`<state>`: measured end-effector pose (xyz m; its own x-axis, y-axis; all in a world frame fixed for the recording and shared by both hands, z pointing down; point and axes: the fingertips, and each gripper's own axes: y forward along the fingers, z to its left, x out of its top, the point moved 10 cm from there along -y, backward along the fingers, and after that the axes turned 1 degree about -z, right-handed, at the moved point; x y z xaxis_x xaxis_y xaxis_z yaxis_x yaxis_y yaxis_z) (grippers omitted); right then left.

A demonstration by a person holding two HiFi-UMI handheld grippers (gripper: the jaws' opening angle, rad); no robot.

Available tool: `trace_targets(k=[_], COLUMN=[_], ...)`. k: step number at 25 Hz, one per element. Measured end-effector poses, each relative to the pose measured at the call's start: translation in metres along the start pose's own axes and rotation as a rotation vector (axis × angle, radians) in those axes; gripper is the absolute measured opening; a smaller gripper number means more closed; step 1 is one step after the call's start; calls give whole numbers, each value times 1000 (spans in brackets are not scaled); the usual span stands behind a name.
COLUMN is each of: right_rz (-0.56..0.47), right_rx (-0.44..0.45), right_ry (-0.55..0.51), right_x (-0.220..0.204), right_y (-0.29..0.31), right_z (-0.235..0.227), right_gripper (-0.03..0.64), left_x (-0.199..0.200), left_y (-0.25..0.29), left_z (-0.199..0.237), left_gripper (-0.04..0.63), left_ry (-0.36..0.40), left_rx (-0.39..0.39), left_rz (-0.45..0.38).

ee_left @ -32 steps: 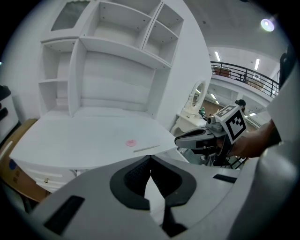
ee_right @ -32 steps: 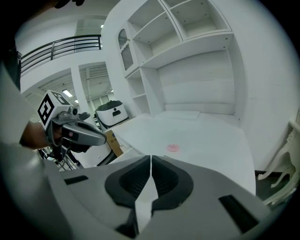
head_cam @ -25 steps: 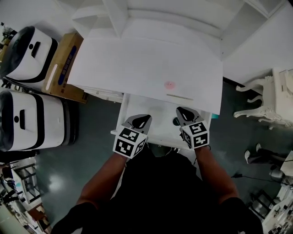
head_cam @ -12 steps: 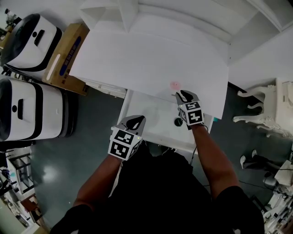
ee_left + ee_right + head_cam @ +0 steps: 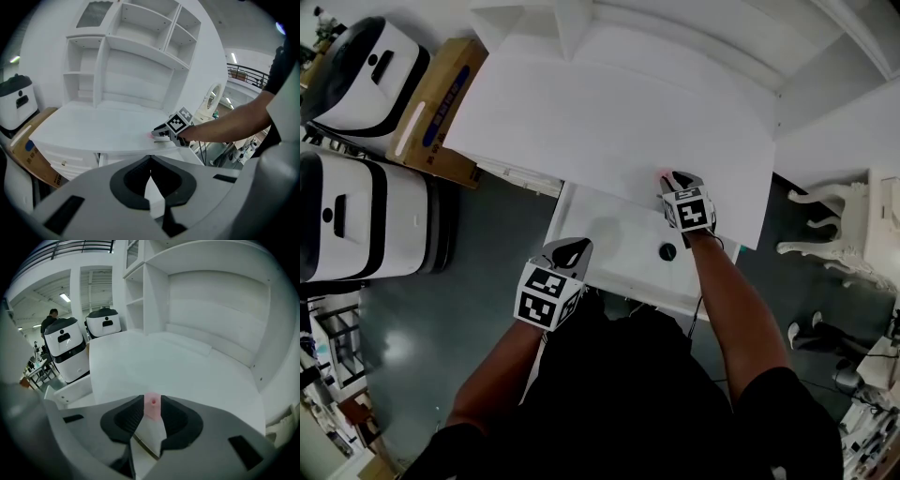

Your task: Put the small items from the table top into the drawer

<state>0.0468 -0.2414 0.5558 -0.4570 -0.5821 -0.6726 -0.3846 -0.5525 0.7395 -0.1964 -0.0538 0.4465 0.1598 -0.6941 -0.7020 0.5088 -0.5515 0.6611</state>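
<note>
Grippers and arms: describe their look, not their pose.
Both the left gripper and right gripper have pale grey bodies, black-lined jaws and a cube with black-and-white square markers. The person wears a black short-sleeved top; forearms are bare.

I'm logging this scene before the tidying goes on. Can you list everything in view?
Desk with shelves: one, white, centre.
Drawer: one, white, open below the desk top's front edge.
Round item: one, dark, in the drawer.
Pink item: one, at the desk top's front edge.
Machines: two, white and black, on the floor at left.
Cardboard box: one, brown, beside the desk's left end.
Ornate furniture: white, at right.
Left gripper: shut, empty, at the drawer's near left corner.
Right gripper: closed on the pink item.
</note>
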Motion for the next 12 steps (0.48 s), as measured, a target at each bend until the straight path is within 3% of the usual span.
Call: trace_targets(k=[12], right_rz=[69], right_rx=[-1], right_ry=[-45], right_x=[1], right_y=[20], right_z=[-1], right_gripper=[98], left_x=[-3], left_y=[8], left_z=[-2], left_gripper=[3], left_ry=[-8], left_rx=[-6], left_rz=[17])
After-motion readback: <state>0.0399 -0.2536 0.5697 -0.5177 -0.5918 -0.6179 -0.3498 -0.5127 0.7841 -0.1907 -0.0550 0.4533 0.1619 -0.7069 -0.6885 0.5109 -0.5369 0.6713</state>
